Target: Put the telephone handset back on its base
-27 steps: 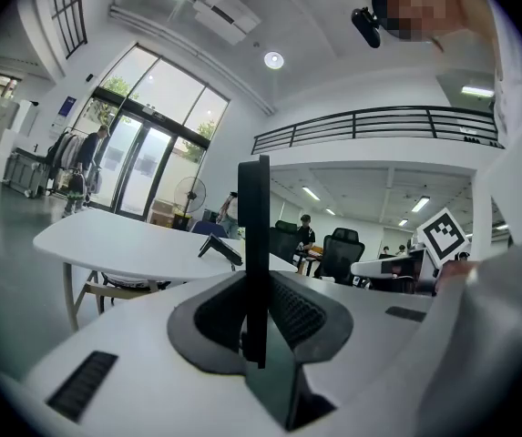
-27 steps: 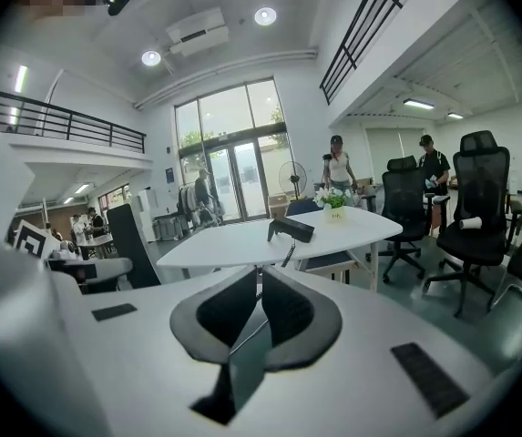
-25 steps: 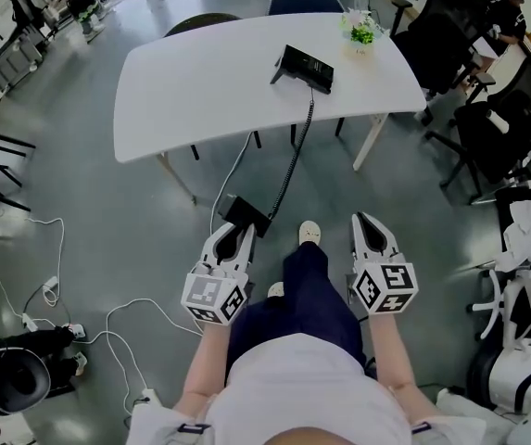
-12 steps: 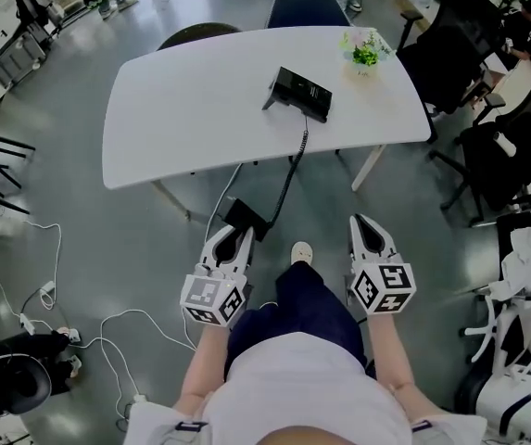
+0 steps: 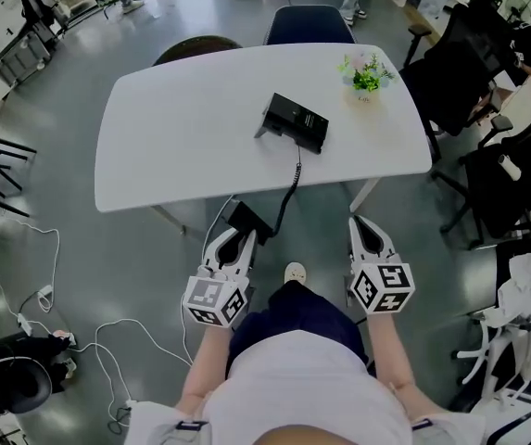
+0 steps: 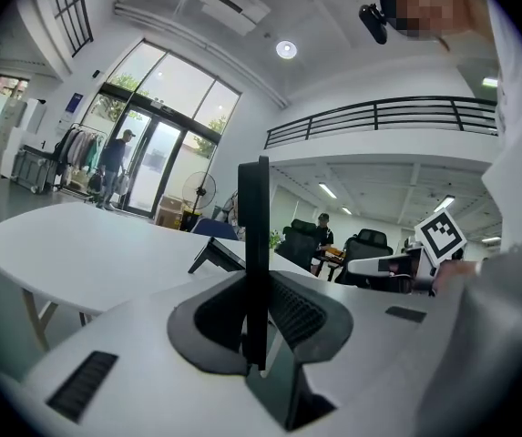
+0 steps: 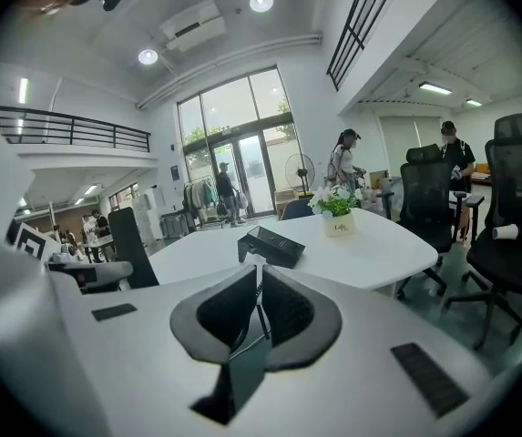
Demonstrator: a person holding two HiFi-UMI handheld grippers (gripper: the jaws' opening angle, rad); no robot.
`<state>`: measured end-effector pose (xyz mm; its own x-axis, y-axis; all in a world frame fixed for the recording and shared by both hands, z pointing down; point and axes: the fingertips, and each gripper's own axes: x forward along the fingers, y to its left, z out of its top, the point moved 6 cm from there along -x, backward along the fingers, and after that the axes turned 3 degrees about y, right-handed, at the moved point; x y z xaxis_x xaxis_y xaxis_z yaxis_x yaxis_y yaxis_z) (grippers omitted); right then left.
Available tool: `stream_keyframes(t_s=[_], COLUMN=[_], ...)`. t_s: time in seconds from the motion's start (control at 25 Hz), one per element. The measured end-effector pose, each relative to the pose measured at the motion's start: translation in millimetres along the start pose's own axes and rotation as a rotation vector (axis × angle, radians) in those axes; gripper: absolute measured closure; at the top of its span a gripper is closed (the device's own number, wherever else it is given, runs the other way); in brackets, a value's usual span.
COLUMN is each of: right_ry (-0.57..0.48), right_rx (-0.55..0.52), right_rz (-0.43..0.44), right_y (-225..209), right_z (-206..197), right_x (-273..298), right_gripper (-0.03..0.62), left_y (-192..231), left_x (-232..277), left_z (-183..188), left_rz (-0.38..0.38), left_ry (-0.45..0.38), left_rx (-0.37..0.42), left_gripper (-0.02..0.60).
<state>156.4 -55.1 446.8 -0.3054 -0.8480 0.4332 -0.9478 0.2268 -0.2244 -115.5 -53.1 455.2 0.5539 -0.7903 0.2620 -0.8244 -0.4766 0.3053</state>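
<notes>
The black telephone base [image 5: 296, 121] sits on the white table [image 5: 182, 128], right of its middle. A coiled black cord [image 5: 293, 179] runs from it over the table's near edge down to the black handset [image 5: 246, 218]. My left gripper [image 5: 236, 240] is shut on the handset, below the table edge. In the left gripper view the handset [image 6: 257, 244] stands as a thin upright bar between the jaws, with the base [image 6: 213, 255] beyond. My right gripper [image 5: 365, 224] is held level beside it, shut and holding nothing. The right gripper view shows the base [image 7: 274, 245] ahead of that gripper [image 7: 259, 291].
A small potted plant [image 5: 365, 75] stands near the table's far right corner. Two chairs [image 5: 307, 21] are tucked in at the far side. Black office chairs [image 5: 460, 72] crowd the right. White cables [image 5: 52, 295] trail over the floor at left. My shoe [image 5: 295, 273] is between the grippers.
The table and base have come nearer and lower in the head view as I step forward. Both grippers keep their pose, the left still holding the handset.
</notes>
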Motion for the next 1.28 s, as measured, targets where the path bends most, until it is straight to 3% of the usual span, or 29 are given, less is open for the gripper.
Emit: stream_keyframes(t_s=[0.84,1.28], right_ry=[0.017,0.011], right_rx=[0.004,0.043], right_rz=[0.052,0.051], right_y=[-55.2,-50.9], right_z=[34.5,24.1], right_x=[69.9,58.3], right_gripper=[0.553,0.553], left_y=[11.2,-2.4], left_x=[84.2,85.9], left_z=[14.4,11.6], left_rz=[0.046,-0.006], left_ry=[-0.016,-0.001], left_rx=[-0.056,-0.081], left_gripper=[0.506,0.506])
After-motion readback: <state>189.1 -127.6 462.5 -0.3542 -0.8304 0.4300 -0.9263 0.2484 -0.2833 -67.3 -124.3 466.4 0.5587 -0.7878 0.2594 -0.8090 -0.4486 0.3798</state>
